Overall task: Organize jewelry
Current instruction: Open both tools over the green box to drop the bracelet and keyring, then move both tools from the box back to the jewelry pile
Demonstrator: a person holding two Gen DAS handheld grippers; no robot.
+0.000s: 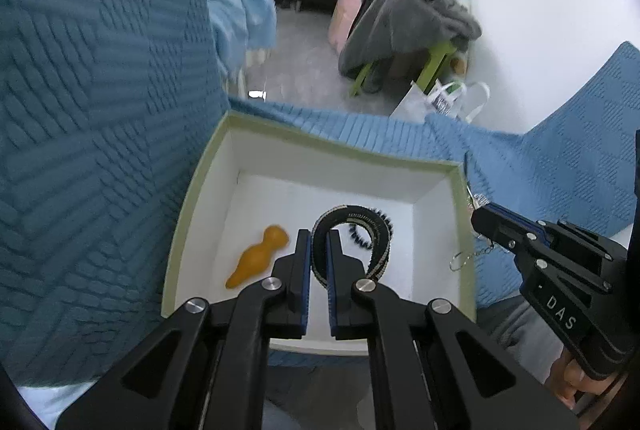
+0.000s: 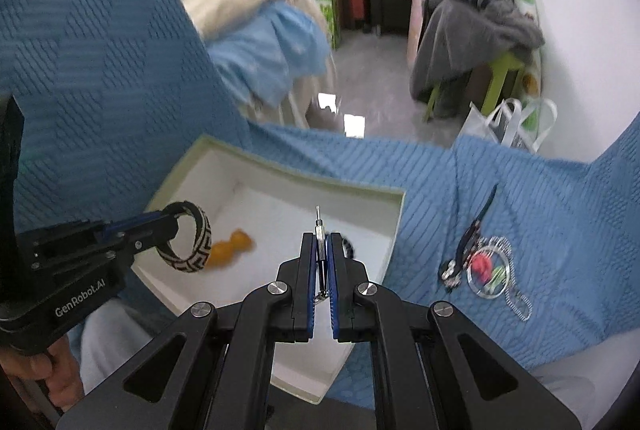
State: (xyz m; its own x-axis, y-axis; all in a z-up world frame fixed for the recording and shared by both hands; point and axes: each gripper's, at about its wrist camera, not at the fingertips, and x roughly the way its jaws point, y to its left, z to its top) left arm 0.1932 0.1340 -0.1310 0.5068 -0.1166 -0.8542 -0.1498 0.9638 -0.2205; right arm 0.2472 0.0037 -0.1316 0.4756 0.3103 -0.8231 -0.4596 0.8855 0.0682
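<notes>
An open white box with a pale green rim (image 1: 344, 145) (image 2: 300, 171) lies on a blue textured blanket. In it are an orange piece (image 1: 258, 256) (image 2: 232, 248) and a black beaded item (image 1: 362, 234) (image 2: 348, 244). My left gripper (image 1: 319, 234) (image 2: 170, 218) is shut on a black-and-white woven bangle (image 1: 356, 216) (image 2: 196, 242), held over the box's left part. My right gripper (image 2: 320, 236) (image 1: 478, 216) is shut on a thin black-and-silver pendant (image 2: 319, 250) over the box's right side. The pendant's chain and ring (image 1: 466, 258) dangle below.
More jewellery (image 2: 488, 266) lies on the blanket (image 2: 540, 209) right of the box: a clear ring with red and green bits, a chain, a dark clip. Beyond the blanket's edge are a grey floor, a white bag (image 2: 508, 125) and a green stool piled with clothes (image 2: 472, 29).
</notes>
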